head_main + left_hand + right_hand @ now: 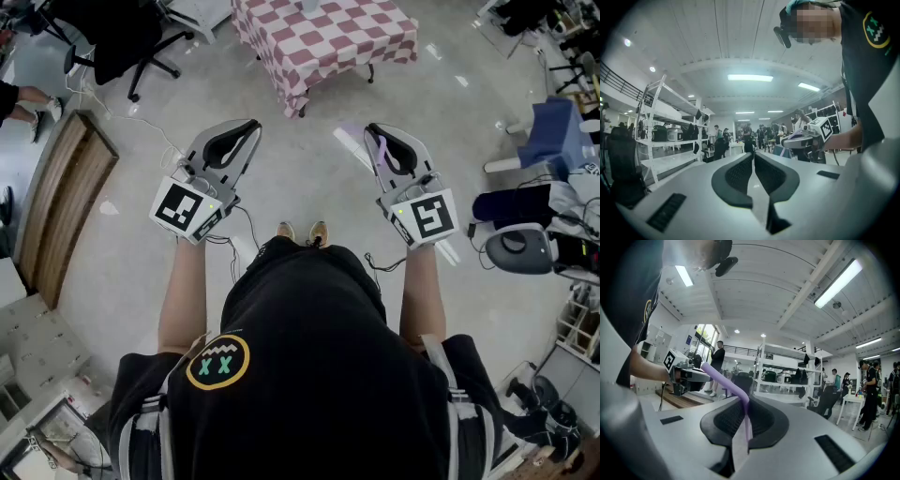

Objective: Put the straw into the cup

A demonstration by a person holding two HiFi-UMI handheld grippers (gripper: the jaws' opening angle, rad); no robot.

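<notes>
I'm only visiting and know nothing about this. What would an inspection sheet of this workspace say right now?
Surface: pale floor; checked table ahead of the person.
Job's things: purple straw, bent, in the right claw; cup: nothing seen.
Clutter: chair and other gear along the room's edges.
Grippers: left claw shut, empty; right claw shut on the straw; both held about level.
Cables: thin leads hang from the claws.
Surroundings: shelves, ceiling lights, people in the background.
</notes>
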